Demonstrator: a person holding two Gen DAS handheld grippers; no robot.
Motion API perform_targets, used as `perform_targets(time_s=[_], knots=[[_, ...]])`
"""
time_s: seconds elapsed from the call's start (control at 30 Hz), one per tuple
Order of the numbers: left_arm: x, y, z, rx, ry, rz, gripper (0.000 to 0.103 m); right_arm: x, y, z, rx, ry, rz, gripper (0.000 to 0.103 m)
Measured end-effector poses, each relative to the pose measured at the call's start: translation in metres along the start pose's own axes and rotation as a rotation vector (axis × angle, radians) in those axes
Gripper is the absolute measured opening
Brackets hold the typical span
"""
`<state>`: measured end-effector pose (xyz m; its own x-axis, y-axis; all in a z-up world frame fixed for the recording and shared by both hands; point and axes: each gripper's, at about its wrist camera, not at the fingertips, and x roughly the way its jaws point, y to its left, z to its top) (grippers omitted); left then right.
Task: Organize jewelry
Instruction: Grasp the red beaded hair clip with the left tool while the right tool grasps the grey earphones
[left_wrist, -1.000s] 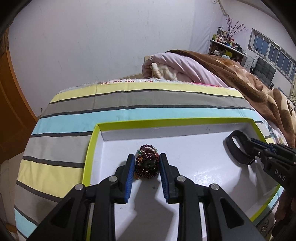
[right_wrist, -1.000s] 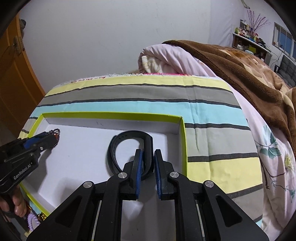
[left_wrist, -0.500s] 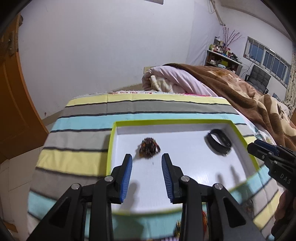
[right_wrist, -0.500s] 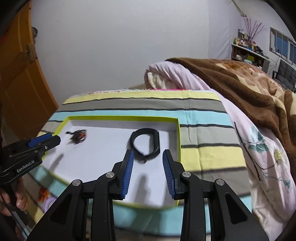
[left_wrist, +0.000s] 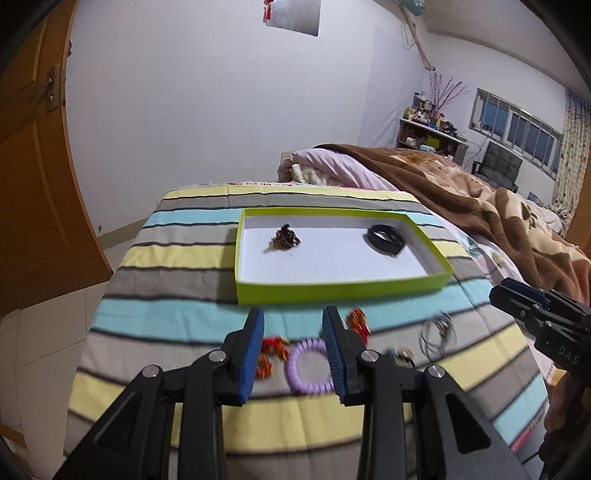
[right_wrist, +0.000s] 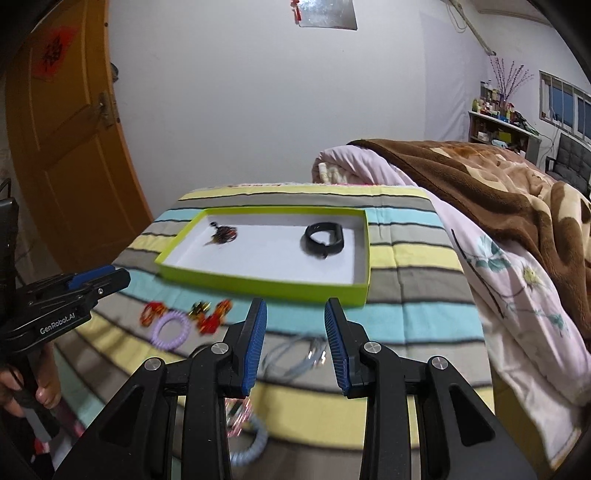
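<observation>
A green-rimmed white tray (left_wrist: 332, 286) (right_wrist: 258, 286) lies on the striped blanket. In it are a dark red bead bracelet (left_wrist: 285, 238) (right_wrist: 222, 234) at the left and a black band (left_wrist: 386, 239) (right_wrist: 324, 239) at the right. My left gripper (left_wrist: 293, 345) is open and empty above a purple coil ring (left_wrist: 308, 367) (right_wrist: 170, 329) and red-orange pieces (left_wrist: 269, 354) (right_wrist: 212, 317). My right gripper (right_wrist: 295, 341) is open and empty above silver bangles (right_wrist: 295, 352) (left_wrist: 437, 332). A pale blue coil ring (right_wrist: 251, 443) lies lower down.
A pink quilt and brown blanket (left_wrist: 461, 206) (right_wrist: 498, 192) are heaped at the right. An orange door (right_wrist: 70, 147) stands at the left. The striped blanket's (left_wrist: 147, 306) left edge drops to the floor.
Both grippers have let go of the bead bracelet and the black band, opened, and pulled back from the tray. The loose jewelry in front of the tray has come into view.
</observation>
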<state>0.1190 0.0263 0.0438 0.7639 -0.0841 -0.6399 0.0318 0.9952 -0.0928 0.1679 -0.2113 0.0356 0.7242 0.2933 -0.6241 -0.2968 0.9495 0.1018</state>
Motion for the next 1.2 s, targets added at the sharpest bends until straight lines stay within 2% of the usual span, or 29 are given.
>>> perform_targets(time_s=[0.3, 0.63, 0.9, 1.2], knots=[[-0.040, -0.006, -0.039, 0.020, -0.028, -0.010, 0.034, -0.046, 0.014, -0.041, 0.021, -0.039, 0.032, 0.034], [-0.058, -0.009, -0.064, -0.001, -0.025, -0.020, 0.034, -0.055, 0.022, -0.068, 0.003, -0.004, 0.019, 0.034], [-0.047, -0.005, -0.062, -0.003, -0.020, -0.011, 0.034, -0.045, 0.017, -0.069, 0.019, 0.021, 0.028, 0.034], [-0.004, 0.007, -0.047, 0.010, 0.018, 0.008, 0.034, -0.008, -0.004, -0.054, 0.087, 0.077, 0.038, 0.034]])
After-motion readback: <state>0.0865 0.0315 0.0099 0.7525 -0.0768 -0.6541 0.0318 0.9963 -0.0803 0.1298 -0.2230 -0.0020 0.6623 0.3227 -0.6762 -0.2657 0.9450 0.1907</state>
